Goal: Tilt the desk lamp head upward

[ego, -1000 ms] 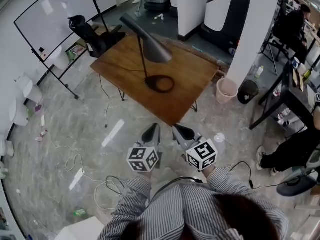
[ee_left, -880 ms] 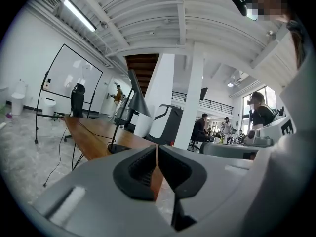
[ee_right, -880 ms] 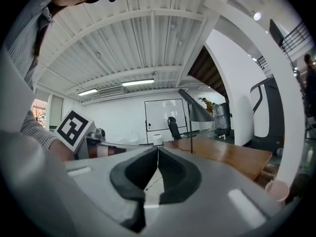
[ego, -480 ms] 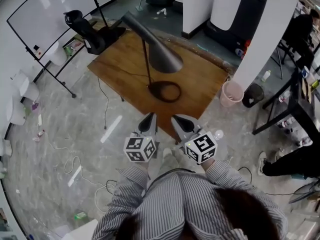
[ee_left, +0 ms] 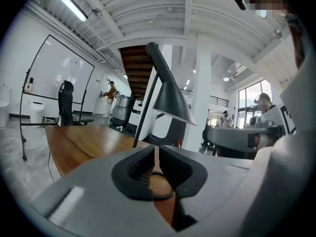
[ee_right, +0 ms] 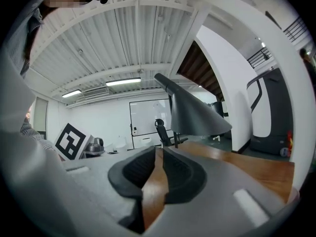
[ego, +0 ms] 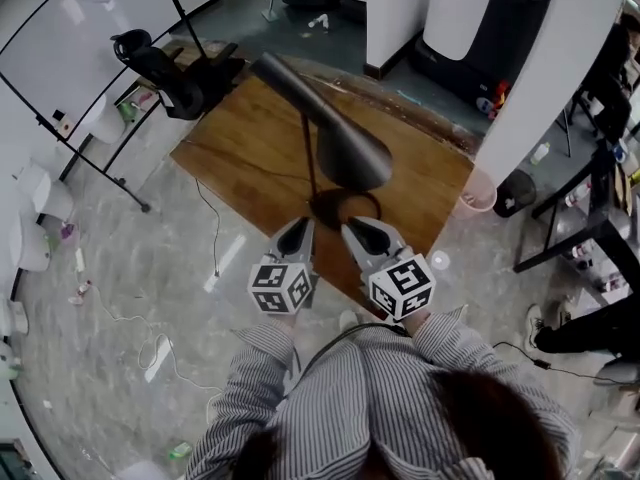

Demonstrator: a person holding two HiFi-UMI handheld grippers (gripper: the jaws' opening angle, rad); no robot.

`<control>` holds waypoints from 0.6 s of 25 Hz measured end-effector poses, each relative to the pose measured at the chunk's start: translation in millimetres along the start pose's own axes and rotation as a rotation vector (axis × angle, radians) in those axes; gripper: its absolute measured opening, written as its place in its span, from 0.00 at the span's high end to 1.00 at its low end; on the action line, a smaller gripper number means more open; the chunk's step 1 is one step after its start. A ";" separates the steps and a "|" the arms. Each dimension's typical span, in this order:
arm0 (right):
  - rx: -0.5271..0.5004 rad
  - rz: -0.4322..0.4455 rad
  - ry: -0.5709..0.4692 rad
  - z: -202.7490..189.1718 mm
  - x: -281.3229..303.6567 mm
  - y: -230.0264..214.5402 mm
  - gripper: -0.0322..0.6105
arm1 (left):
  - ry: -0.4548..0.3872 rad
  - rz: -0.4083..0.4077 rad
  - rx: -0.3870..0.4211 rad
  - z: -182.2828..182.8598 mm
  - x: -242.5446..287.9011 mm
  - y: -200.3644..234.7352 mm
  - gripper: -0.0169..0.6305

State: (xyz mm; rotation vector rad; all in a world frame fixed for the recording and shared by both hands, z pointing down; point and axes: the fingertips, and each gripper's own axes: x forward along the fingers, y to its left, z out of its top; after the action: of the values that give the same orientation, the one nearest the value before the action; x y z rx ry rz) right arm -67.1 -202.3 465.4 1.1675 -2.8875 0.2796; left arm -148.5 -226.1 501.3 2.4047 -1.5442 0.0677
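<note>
Wooden desk [ego: 235, 158], approach step. Left tongs [ego: 300, 230] empty, near-clenched, just cracking open; right tongs [ego: 356, 232] clenched, empty, both just short of lamp head [ego: 345, 143]. Next, probably: reach shade, nudge upward.

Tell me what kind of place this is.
Probably a shared office or lab workspace. There is a whiteboard on a stand, an office chair beside it, and a wooden table carrying a desk lamp. Cables lie loose on the floor.
</note>
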 end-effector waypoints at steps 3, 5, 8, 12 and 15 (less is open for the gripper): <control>0.029 -0.002 0.000 1.0 22.1 -6.0 0.87 | 0.013 -0.007 0.030 3.2 23.1 15.9 0.94; 0.063 -0.010 -0.010 0.5 31.4 -10.3 0.87 | 0.007 -0.002 0.044 6.6 36.2 24.9 0.93; 0.107 -0.035 -0.031 0.0 36.5 -21.9 0.87 | 0.003 -0.008 0.058 11.3 56.9 33.4 0.88; 0.195 0.010 -0.031 1.9 42.4 -34.0 0.87 | -0.007 -0.020 0.108 18.3 80.7 39.4 0.87; 0.232 0.036 -0.051 5.4 49.8 -36.5 0.86 | 0.003 -0.039 0.123 17.4 96.3 42.8 0.87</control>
State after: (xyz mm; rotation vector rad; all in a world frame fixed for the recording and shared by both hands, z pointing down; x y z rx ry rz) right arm -77.5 -263.3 470.0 1.1673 -2.9867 0.6091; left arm -147.8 -332.4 511.9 2.5266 -1.5325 0.1622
